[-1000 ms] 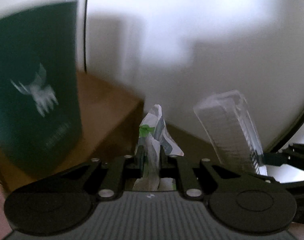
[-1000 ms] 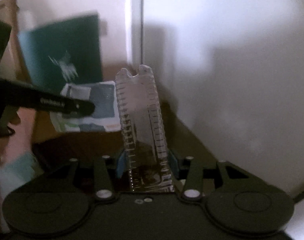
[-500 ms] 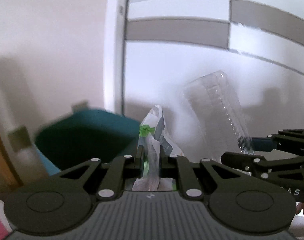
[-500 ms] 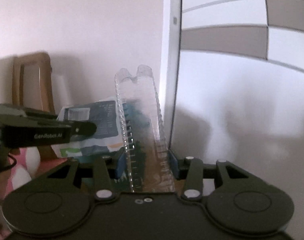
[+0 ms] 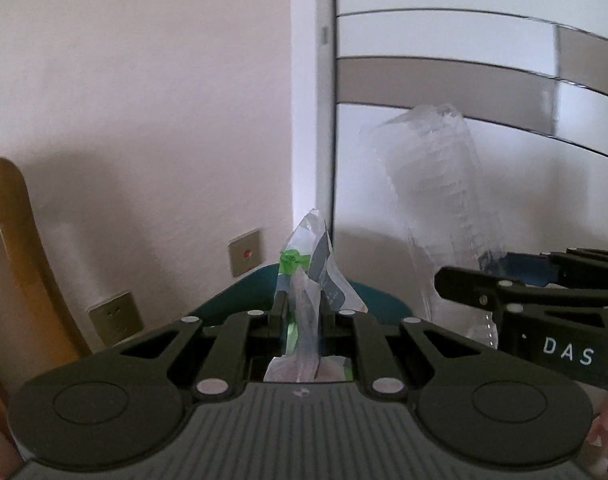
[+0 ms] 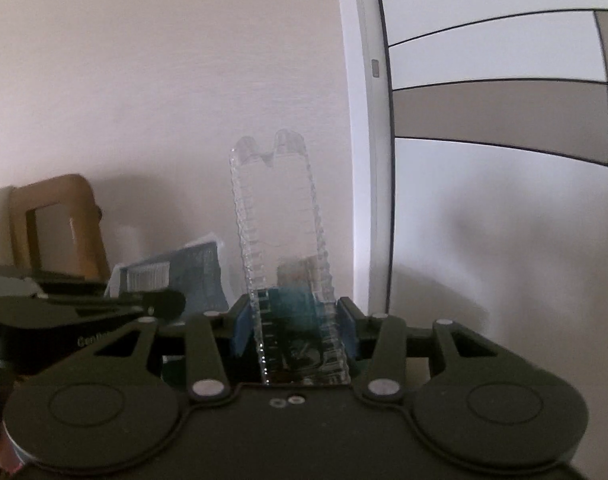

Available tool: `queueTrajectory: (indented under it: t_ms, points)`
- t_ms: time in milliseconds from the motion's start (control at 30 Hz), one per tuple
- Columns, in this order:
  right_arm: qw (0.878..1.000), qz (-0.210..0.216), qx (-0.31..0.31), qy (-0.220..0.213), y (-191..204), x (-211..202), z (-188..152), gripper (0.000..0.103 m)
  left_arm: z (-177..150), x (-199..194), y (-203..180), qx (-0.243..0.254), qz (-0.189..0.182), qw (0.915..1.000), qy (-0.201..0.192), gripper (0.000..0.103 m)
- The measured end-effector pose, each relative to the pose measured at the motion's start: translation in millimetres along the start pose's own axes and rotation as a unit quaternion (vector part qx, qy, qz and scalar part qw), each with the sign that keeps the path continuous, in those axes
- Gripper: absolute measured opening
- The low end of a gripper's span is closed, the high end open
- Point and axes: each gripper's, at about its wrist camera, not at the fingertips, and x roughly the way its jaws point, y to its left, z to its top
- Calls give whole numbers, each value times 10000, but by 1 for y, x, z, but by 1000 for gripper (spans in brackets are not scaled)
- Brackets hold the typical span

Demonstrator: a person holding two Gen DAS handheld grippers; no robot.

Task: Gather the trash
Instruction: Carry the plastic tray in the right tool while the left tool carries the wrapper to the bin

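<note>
A crumpled white, grey and green wrapper [image 5: 308,264] sticks up from my left gripper [image 5: 302,312], whose jaws are shut on it. My right gripper [image 6: 294,328] is shut on a clear ribbed plastic tray [image 6: 282,240] that stands upright between its blue pads. In the left wrist view that same plastic tray [image 5: 439,208] rises at the right above the right gripper [image 5: 499,276]. The right wrist view shows the wrapper [image 6: 172,276] from its flat side at the left, beside the left gripper's finger. Both are held up in the air in front of a wall.
A teal bin rim [image 5: 244,288] shows just beyond the left gripper. A wooden chair back [image 5: 20,264] stands at the left against the wall. A white door frame [image 5: 313,120] and a white and grey panelled door [image 5: 463,80] fill the right side. Wall sockets [image 5: 246,256] sit low.
Both grippers have risen and tilted up with their loads. The green bag and brown surface seen earlier have dropped out of view; the wall, door and chair back now fill the views.
</note>
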Motion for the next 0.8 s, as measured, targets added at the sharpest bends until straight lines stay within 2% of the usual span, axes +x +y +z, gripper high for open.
queueTrajectory:
  t_ms: [167, 300, 533, 800]
  points:
    - [9998, -14, 158, 87, 5, 35, -1, 44, 6, 28, 17, -46, 88, 9994, 342, 12]
    - [9997, 10, 54, 223, 10, 61, -11, 44, 4, 59, 27, -102, 149, 9966, 803, 12]
    - [9985, -23, -52, 545, 12, 97, -31, 45, -4, 104, 35, -51, 269, 9908, 1323, 12]
    - [9961, -17, -302, 829, 13, 119, -46, 45, -17, 135, 23, 357, 348, 9837, 1728, 12]
